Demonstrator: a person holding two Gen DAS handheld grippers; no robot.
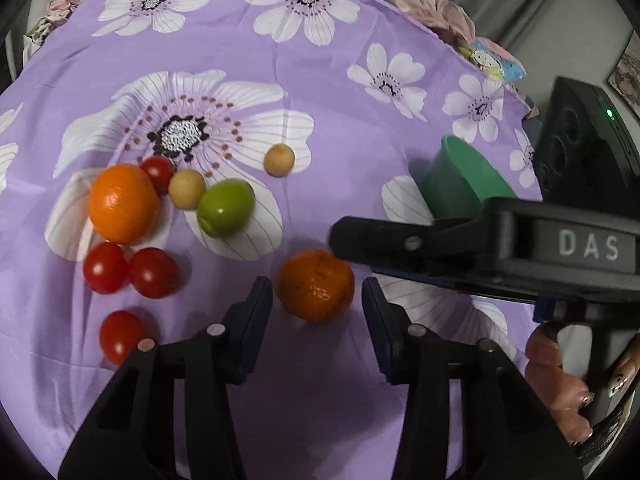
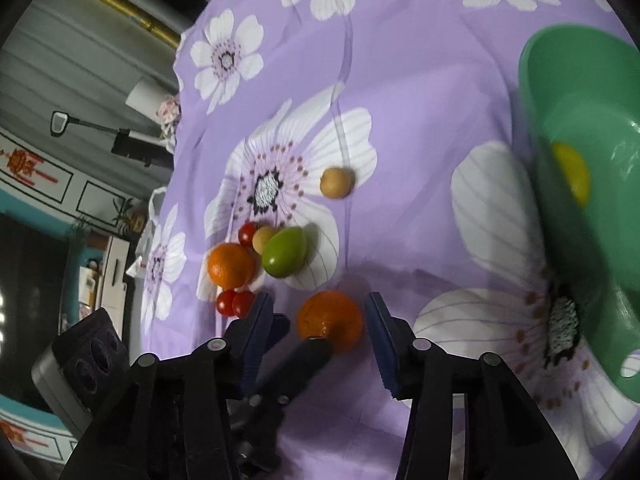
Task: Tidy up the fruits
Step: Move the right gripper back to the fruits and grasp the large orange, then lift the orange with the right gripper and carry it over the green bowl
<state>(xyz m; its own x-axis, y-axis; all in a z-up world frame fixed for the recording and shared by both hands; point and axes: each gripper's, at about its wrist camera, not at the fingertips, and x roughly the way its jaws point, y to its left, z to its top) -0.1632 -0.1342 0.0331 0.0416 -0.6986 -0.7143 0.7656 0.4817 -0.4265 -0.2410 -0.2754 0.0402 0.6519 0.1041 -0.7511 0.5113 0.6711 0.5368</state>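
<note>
A tangerine [image 1: 316,284] lies on the purple cloth between the tips of my left gripper [image 1: 316,292], which is open; a thin gap shows at each pad. My right gripper [image 2: 318,308] is open too, with the same tangerine [image 2: 330,320] just past its tips. A left finger [image 2: 312,352] touches the tangerine's near side. In the left wrist view the right gripper [image 1: 340,236] reaches in from the right, above the tangerine. A green bowl [image 2: 600,240] at the right holds a yellow fruit [image 2: 572,180]. To the left lie a bigger orange [image 1: 124,202], a green fruit [image 1: 226,208], two tan fruits and several cherry tomatoes [image 1: 154,272].
The flowered purple cloth [image 1: 320,92] covers the table and drops off at the back and right edges. The bowl [image 1: 460,188] sits behind the right gripper. A hand [image 1: 560,380] grips the right handle. Soft toys [image 1: 492,60] lie at the far right edge.
</note>
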